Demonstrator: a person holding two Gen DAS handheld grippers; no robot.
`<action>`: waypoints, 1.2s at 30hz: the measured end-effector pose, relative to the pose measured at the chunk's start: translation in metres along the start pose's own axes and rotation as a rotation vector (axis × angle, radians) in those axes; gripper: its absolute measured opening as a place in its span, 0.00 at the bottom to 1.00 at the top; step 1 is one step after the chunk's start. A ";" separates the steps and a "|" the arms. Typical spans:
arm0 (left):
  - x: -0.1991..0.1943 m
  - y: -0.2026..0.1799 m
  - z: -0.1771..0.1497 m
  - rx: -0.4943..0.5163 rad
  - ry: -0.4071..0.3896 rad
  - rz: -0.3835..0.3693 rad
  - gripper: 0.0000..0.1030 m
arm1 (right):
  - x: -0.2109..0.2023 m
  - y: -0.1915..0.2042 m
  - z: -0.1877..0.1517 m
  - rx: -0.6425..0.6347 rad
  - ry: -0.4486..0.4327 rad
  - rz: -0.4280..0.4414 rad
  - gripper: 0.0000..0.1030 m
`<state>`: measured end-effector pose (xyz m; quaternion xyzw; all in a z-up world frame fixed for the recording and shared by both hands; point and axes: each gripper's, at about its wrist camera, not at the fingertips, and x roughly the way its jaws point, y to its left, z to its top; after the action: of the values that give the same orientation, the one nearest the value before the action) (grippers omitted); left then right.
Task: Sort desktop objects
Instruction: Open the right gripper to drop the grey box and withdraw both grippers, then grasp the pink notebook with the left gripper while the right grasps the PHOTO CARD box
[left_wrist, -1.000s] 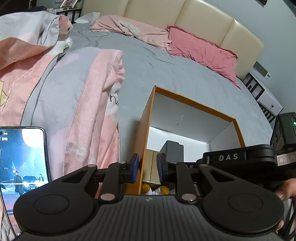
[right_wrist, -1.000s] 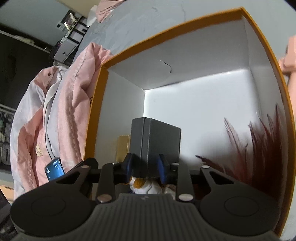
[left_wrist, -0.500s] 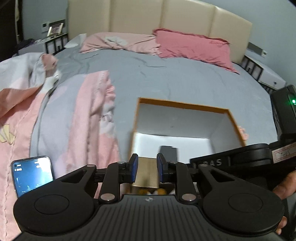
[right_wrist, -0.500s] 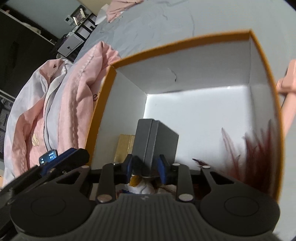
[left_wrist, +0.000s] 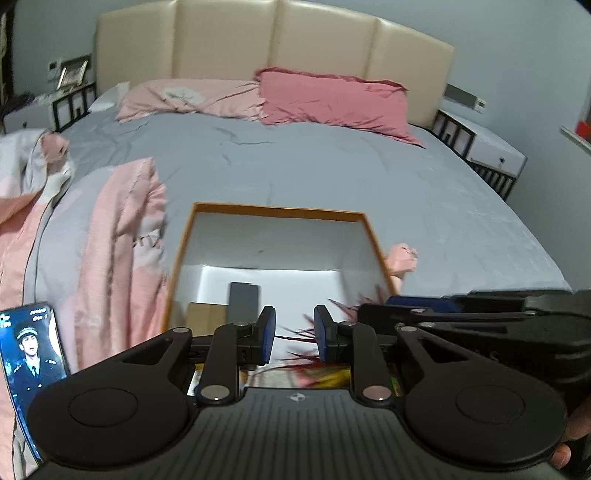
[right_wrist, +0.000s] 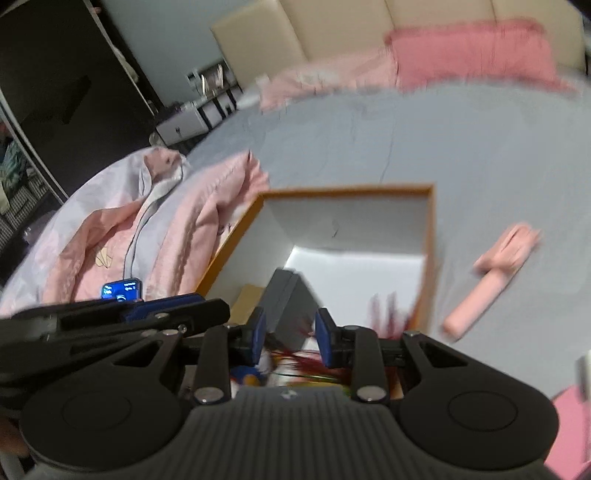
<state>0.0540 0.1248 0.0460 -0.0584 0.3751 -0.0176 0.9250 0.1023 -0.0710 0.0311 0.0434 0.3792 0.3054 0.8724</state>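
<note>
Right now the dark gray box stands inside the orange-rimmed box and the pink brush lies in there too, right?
Not quite. The dark gray box does stand inside the orange-rimmed box, but the right wrist view shows the pink brush lying outside it, on the gray bedspread.

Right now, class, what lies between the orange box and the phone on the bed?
The folded pink quilt lies between the orange box and the phone, which shows best in the left wrist view.
</note>
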 end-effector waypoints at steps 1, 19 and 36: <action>-0.001 -0.007 -0.001 0.015 -0.002 -0.008 0.24 | -0.009 -0.001 -0.004 -0.028 -0.018 -0.029 0.31; -0.001 -0.126 -0.035 0.218 0.011 -0.220 0.31 | -0.118 -0.072 -0.081 -0.233 -0.051 -0.368 0.35; 0.052 -0.170 -0.065 0.203 0.262 -0.333 0.35 | -0.127 -0.173 -0.111 0.022 0.244 -0.438 0.39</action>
<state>0.0478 -0.0538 -0.0159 -0.0235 0.4734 -0.2152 0.8538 0.0451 -0.3001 -0.0198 -0.0676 0.4853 0.1078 0.8650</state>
